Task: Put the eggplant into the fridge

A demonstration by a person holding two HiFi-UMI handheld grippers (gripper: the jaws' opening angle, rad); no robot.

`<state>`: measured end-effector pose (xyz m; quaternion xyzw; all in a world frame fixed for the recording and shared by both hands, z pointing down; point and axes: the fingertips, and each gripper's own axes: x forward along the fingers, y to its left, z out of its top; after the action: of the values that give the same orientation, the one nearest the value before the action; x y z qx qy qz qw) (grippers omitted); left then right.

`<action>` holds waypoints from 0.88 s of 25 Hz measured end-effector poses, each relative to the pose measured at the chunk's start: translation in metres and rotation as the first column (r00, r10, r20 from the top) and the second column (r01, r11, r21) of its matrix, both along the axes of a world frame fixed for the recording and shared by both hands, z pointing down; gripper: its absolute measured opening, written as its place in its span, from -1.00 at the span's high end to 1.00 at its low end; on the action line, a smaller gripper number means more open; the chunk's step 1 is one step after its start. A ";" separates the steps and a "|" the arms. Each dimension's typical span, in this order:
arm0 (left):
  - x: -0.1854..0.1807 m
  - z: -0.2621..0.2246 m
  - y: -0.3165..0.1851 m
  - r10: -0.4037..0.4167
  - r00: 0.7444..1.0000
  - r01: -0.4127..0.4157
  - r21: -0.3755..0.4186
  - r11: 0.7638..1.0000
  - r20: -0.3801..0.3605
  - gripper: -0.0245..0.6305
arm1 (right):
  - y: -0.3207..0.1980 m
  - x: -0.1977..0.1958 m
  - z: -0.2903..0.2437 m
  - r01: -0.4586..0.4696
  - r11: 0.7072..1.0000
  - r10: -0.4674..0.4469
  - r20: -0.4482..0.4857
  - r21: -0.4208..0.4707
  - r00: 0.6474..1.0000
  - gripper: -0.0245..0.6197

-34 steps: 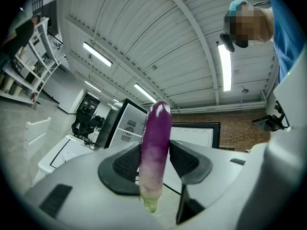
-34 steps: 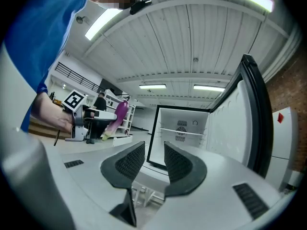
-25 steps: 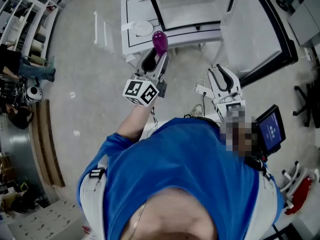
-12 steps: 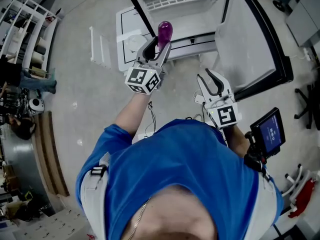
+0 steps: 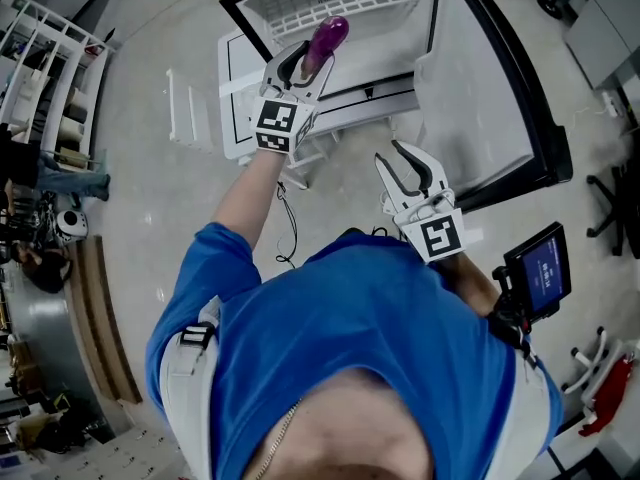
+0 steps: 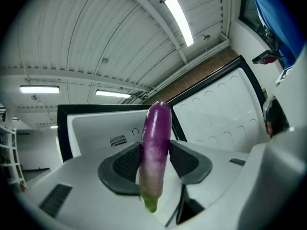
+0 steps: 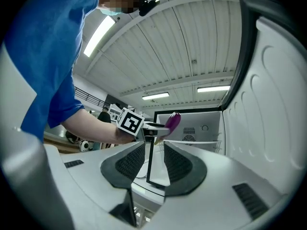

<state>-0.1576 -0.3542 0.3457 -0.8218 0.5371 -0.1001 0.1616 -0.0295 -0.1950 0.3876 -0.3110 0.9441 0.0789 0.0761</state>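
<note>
A purple eggplant (image 5: pixel 327 38) with a pale green stem end sticks out of my left gripper (image 5: pixel 311 60), which is shut on its lower half. In the left gripper view the eggplant (image 6: pixel 156 147) stands upright between the dark pads. It is held in front of the open fridge (image 5: pixel 385 38), whose door (image 5: pixel 490 78) swings out to the right. My right gripper (image 5: pixel 397 163) hangs lower and nearer the body, open with nothing between its jaws. The right gripper (image 7: pixel 154 163) view shows the eggplant (image 7: pixel 173 120) before the white fridge interior (image 7: pixel 201 126).
A low white stand (image 5: pixel 235 103) and a white rack (image 5: pixel 185 108) sit left of the fridge. Cables (image 5: pixel 290 223) trail on the grey floor. A small screen (image 5: pixel 540 268) is at the right. Shelving (image 5: pixel 50 48) and people (image 5: pixel 50 178) are at the far left.
The left gripper has carried the eggplant up toward the fridge opening and rolled it. The right gripper has shifted a little forward, still open.
</note>
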 end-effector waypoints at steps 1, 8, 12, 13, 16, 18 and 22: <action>0.001 -0.001 -0.007 -0.002 1.000 0.002 -0.001 1.000 0.026 0.32 | -0.001 0.000 -0.001 -0.003 1.000 0.003 0.004 0.001 1.000 0.53; 0.014 -0.016 -0.053 0.008 0.971 -0.018 0.041 0.999 0.238 0.33 | -0.013 0.006 -0.012 -0.052 0.999 0.052 0.022 0.014 0.998 0.52; 0.016 -0.014 -0.078 0.013 0.939 -0.030 0.043 0.999 0.344 0.33 | -0.020 0.007 -0.018 -0.077 0.997 0.076 0.025 0.019 0.997 0.52; 0.016 -0.015 -0.084 0.008 0.928 -0.026 0.043 0.999 0.373 0.33 | -0.021 0.007 -0.019 -0.083 0.996 0.082 0.029 0.019 0.996 0.53; 0.015 -0.014 -0.101 -0.006 0.896 -0.013 0.040 0.999 0.444 0.32 | -0.023 0.009 -0.022 -0.101 0.995 0.101 0.033 0.021 0.994 0.52; 0.015 -0.013 -0.111 -0.011 0.876 -0.008 0.038 0.999 0.482 0.33 | -0.025 0.011 -0.023 -0.115 0.993 0.114 0.030 0.022 0.993 0.53; 0.017 -0.008 -0.130 -0.016 0.835 -0.003 0.034 0.999 0.549 0.33 | -0.028 0.015 -0.026 -0.140 0.989 0.139 0.034 0.035 0.990 0.52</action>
<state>-0.1406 -0.4841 0.3372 -0.7539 0.4726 -0.3233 0.3221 -0.0145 -0.2234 0.3615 -0.3760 0.9170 0.0969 0.0910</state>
